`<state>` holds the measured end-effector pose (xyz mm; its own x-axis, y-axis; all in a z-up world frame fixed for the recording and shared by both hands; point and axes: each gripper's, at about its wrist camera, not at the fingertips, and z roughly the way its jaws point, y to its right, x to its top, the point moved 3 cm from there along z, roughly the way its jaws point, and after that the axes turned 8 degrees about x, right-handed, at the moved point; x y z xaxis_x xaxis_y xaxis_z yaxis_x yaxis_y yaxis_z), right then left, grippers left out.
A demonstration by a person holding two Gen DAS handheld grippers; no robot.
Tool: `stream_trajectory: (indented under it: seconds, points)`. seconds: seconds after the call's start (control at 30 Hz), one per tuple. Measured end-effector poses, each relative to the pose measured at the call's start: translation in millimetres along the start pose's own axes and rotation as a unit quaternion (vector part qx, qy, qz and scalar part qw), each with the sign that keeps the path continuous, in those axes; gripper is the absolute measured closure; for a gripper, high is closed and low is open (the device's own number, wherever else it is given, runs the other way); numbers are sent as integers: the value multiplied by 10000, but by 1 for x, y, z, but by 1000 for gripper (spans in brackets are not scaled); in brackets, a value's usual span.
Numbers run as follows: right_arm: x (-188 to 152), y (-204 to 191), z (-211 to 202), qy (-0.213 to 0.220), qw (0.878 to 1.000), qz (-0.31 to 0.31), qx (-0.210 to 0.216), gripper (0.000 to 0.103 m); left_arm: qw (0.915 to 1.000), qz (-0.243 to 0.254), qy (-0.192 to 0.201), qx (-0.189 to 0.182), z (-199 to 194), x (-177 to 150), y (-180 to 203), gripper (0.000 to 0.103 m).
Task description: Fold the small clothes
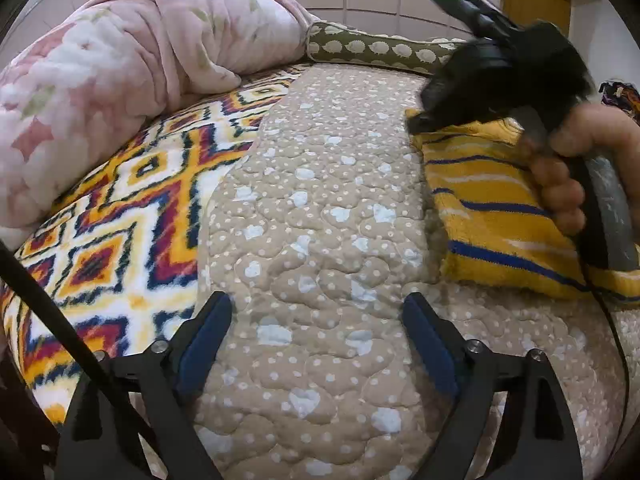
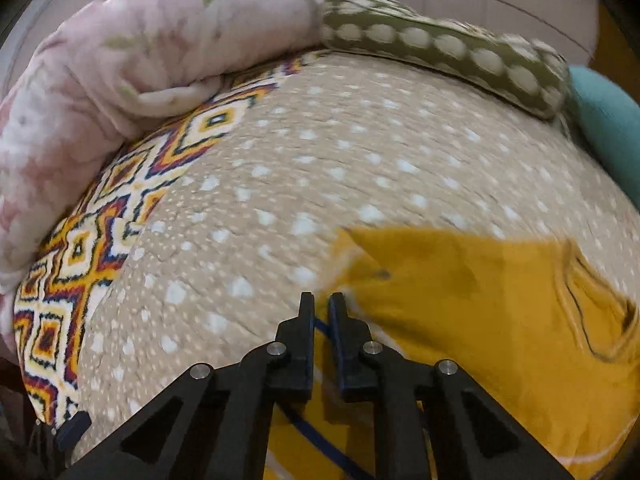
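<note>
Pinched nearly shut on the yellow shirt's (image 2: 472, 304) edge at six o'clock, the right gripper (image 2: 321, 306) seems to lift a fold across the bed (image 2: 320, 160), while the left gripper (image 1: 318, 312) waits wide open, empty.

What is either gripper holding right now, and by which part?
The right gripper pinches the yellow striped garment at its left edge, near a corner. The left gripper is open over the beige quilt, holding nothing.

You've got 1 yellow striped garment (image 1: 492, 200), 2 grippers, 1 pink blanket (image 1: 120, 72), 1 green bolster (image 1: 380, 48), 1 teal cushion (image 2: 608, 128).
</note>
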<state>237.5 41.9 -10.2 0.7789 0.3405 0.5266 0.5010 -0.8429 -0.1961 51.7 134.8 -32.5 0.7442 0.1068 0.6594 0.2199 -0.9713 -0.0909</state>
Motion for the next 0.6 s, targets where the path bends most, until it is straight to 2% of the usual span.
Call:
stream_trajectory:
  seconds: [0.13, 0.27, 0.37, 0.43, 0.53, 0.6]
  points:
    - [3, -18, 2, -55, 9996, -258, 70, 89, 10000, 2, 20, -12, 0, 0, 0, 14]
    - [-13, -16, -48, 417, 9988, -38, 242, 88, 10000, 7, 45, -13, 0, 0, 0, 14]
    - [-45, -3, -89, 619, 9979, 60, 200, 85, 10000, 27, 53, 20, -1, 0, 1, 14]
    - [-76, 19, -117, 667, 9976, 205, 46, 80, 10000, 32, 66, 41, -1, -1, 1, 14]
    - [-117, 61, -142, 666, 9959, 526, -298, 80, 10000, 42, -8, 37, -5, -1, 1, 14]
    - [-153, 103, -163, 657, 9912, 1030, -500, 80, 9999, -25, -142, -21, -10, 1, -3, 15]
